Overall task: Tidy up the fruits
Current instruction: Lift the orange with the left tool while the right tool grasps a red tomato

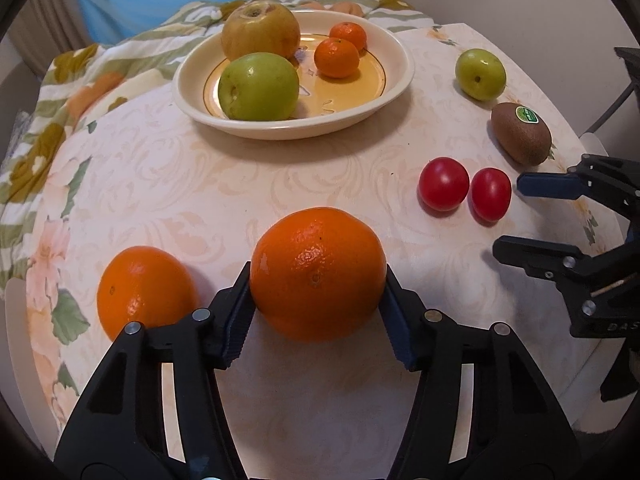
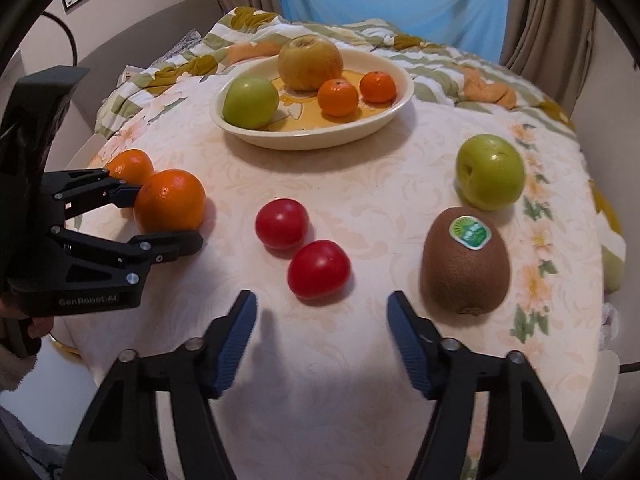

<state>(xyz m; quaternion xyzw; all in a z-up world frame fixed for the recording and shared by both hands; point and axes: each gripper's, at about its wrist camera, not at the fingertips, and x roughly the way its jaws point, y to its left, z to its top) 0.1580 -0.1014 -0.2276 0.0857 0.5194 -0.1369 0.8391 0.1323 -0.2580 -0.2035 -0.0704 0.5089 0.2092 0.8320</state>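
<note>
My left gripper (image 1: 318, 308) is shut on a large orange (image 1: 318, 274), which rests on the tablecloth; the same orange (image 2: 170, 200) shows in the right wrist view between the left gripper's fingers. A second orange (image 1: 144, 292) lies just left of it. My right gripper (image 2: 322, 320) is open and empty, just short of two red tomatoes (image 2: 318, 268). A kiwi (image 2: 466, 260) with a green sticker and a green apple (image 2: 490, 176) lie to its right. A cream plate (image 1: 396, 80) at the back holds a yellowish apple, a green apple and two small mandarins.
The round table has a pale floral cloth (image 1: 200, 184). A flowered blanket (image 2: 440, 68) lies behind the plate, before a blue curtain. The right gripper (image 1: 508, 216) shows at the right edge of the left wrist view, near the tomatoes (image 1: 464, 192).
</note>
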